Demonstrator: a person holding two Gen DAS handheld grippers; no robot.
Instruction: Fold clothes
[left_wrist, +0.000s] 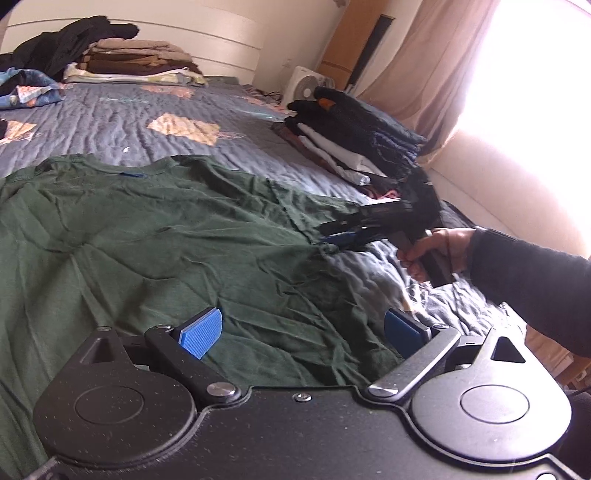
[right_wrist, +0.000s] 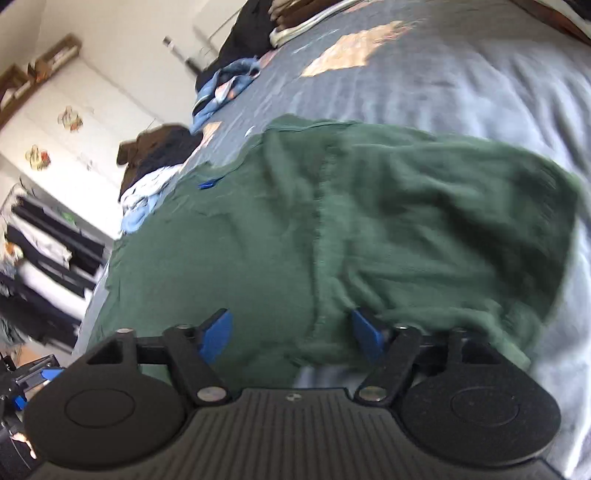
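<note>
While the green T-shirt (left_wrist: 155, 236) lies spread on the quilted bedspread (left_wrist: 129, 110), collar away from you and its right sleeve folded in over the body, treat it as thin, light cotton: limp, no stiffness, creased all over, and likely to drag and bunch instead of sliding flat. Your left gripper (left_wrist: 301, 332) hovers over the near hem with its blue pads (left_wrist: 201, 332) well apart and nothing between them. Your right gripper (right_wrist: 291, 334) sits low at the shirt's right edge, by the folded sleeve; in its own view the pads (right_wrist: 216, 334) stand apart with cloth passing under the gap, not pinched, so it holds nothing. That view is smeared, so exactly where the edge falls against the fingers is hard to tell. Judgement: take the cloth at a seam or hem, where the doubled fabric gives the pads something to bite; a single layer mid-panel will probably slip out or pull up only a peak. Pinch both layers together, or the front will lift away from the back. Lift low and carry slowly, since the loose part will sag and wrinkle. Folded stacks (left_wrist: 351, 140) lie further up the bed on the right, more (left_wrist: 136, 61) at the far end, well apart from the shirt.
</note>
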